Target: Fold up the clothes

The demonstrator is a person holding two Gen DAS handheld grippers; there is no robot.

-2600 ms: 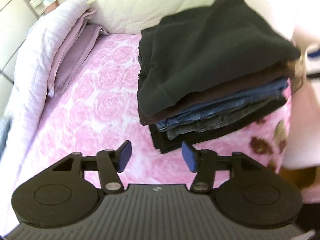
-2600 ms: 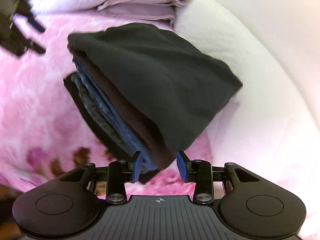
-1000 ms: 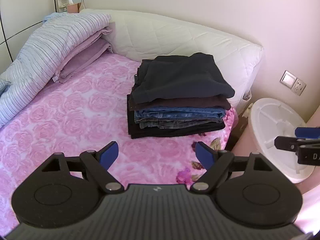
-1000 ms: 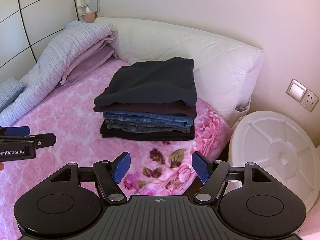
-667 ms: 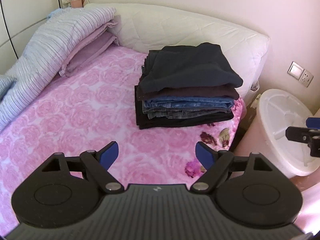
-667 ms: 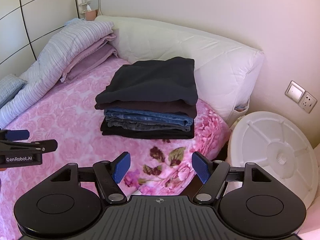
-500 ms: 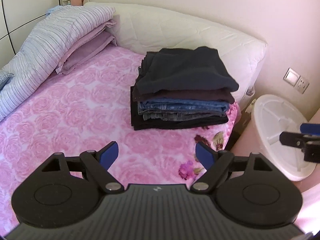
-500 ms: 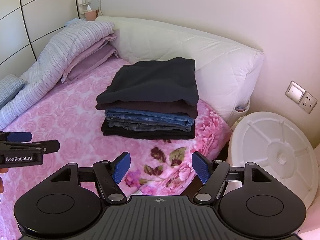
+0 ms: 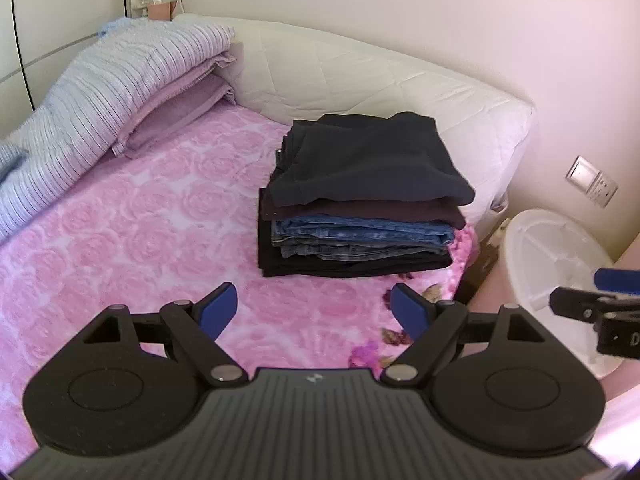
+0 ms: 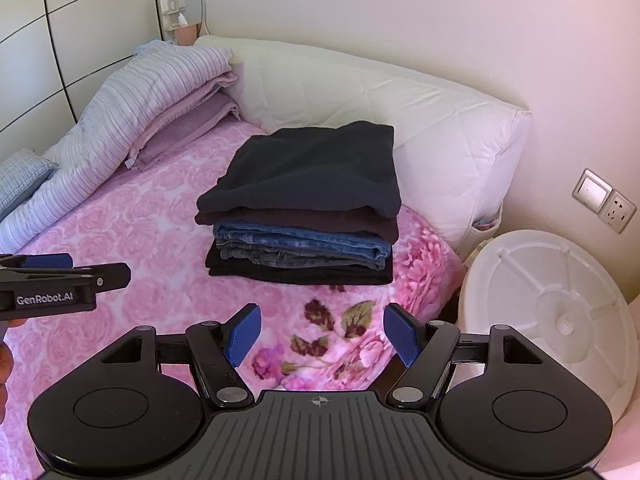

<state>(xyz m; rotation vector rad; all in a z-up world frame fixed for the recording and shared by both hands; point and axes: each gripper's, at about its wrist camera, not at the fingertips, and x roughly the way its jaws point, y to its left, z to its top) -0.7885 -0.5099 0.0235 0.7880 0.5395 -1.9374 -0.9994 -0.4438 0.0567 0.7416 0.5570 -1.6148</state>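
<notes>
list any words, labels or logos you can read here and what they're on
"GenRobot.AI": white print on the side of the left gripper, in the right wrist view.
"D": one white letter on the right gripper at the edge of the left wrist view; the rest is cut off.
Small emblems on both camera mounts: symbols only, no words.
Wall switch and socket: no lettering readable.

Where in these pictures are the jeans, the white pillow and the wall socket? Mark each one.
jeans (image 10: 304, 246): right wrist view, on the folded blue edge in the stack.
white pillow (image 10: 448, 152): right wrist view, on its quilted face.
wall socket (image 10: 619, 212): right wrist view, on the plate's middle.
</notes>
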